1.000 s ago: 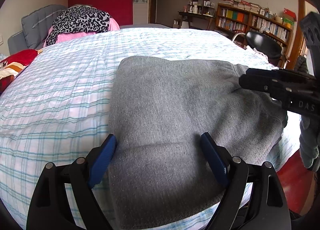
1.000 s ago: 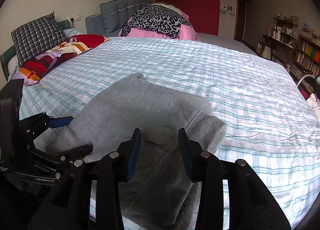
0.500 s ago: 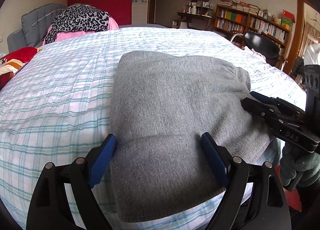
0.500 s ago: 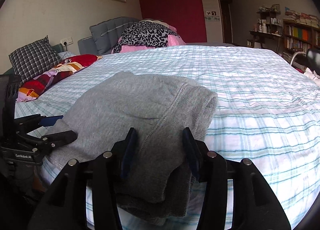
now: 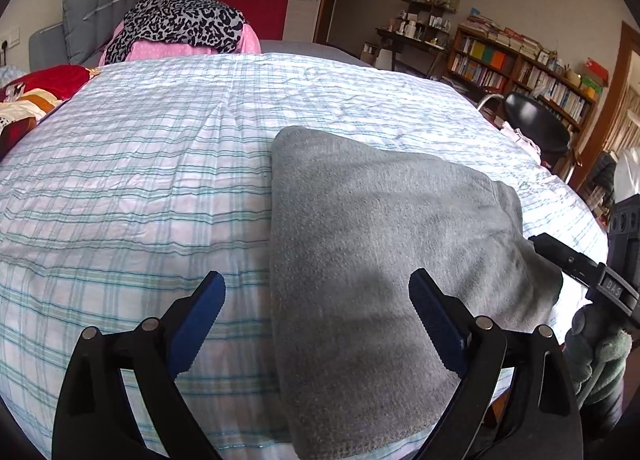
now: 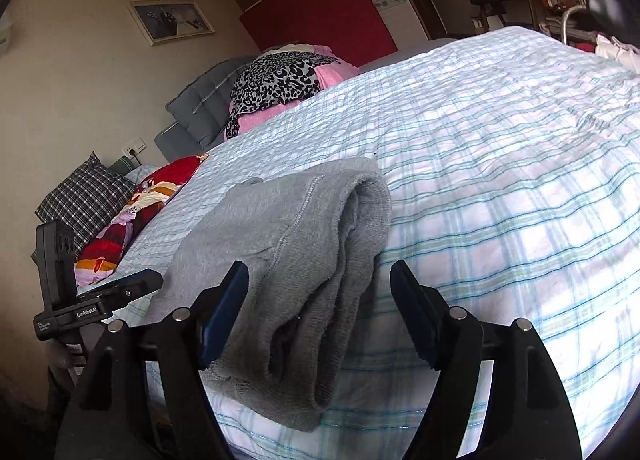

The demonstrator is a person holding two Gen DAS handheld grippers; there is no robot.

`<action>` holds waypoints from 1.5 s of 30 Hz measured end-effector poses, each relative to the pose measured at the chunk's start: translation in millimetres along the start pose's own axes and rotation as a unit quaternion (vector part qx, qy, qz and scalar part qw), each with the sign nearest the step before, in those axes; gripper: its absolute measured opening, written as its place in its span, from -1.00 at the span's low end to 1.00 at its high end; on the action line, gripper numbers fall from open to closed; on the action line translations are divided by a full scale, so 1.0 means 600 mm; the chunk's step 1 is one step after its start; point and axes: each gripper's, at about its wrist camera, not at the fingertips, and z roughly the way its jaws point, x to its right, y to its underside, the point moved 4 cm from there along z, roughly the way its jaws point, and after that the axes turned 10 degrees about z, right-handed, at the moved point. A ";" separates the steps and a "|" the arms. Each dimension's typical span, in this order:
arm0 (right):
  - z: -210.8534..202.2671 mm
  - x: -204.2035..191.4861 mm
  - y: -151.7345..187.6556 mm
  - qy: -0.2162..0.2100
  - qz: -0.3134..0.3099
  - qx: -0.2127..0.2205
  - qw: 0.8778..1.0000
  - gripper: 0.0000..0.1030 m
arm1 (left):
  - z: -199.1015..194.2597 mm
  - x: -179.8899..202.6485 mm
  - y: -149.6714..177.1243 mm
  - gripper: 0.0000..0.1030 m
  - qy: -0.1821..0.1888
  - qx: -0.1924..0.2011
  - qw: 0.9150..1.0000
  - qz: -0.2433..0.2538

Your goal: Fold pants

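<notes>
Both grippers, left (image 5: 316, 320) and right (image 6: 316, 308), have just been opening, releasing the one folded gray pants (image 5: 384, 244) at lower centre.

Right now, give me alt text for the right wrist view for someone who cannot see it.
Folded grey pants lie at the near edge of a plaid-sheeted bed, between the open right gripper fingers, which do not grip them. The left gripper sits at far left; pillows beyond.

Fuzzy, matt grey knit pants (image 5: 380, 244) lie on a crinkled cotton bed sheet (image 5: 140, 179); tool fingers (image 5: 198, 320) are ridged blue plastic.
</notes>
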 end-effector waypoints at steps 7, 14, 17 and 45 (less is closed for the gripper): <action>0.028 0.021 -0.012 0.002 0.044 -0.033 0.999 0.46 | 0.039 -0.037 -0.011 0.84 0.046 -0.042 0.997 -0.036; 0.046 0.013 -0.013 0.003 0.047 -0.047 0.998 0.48 | 0.066 -0.046 -0.010 0.90 0.095 -0.063 0.991 -0.069; 0.052 0.012 -0.012 -0.002 0.056 -0.055 0.997 0.48 | 0.073 -0.049 -0.013 0.90 0.108 -0.068 0.989 -0.073; 0.109 -0.029 -0.008 -0.028 0.052 -0.124 0.990 0.51 | 0.093 0.003 -0.030 0.66 0.220 -0.080 0.972 -0.008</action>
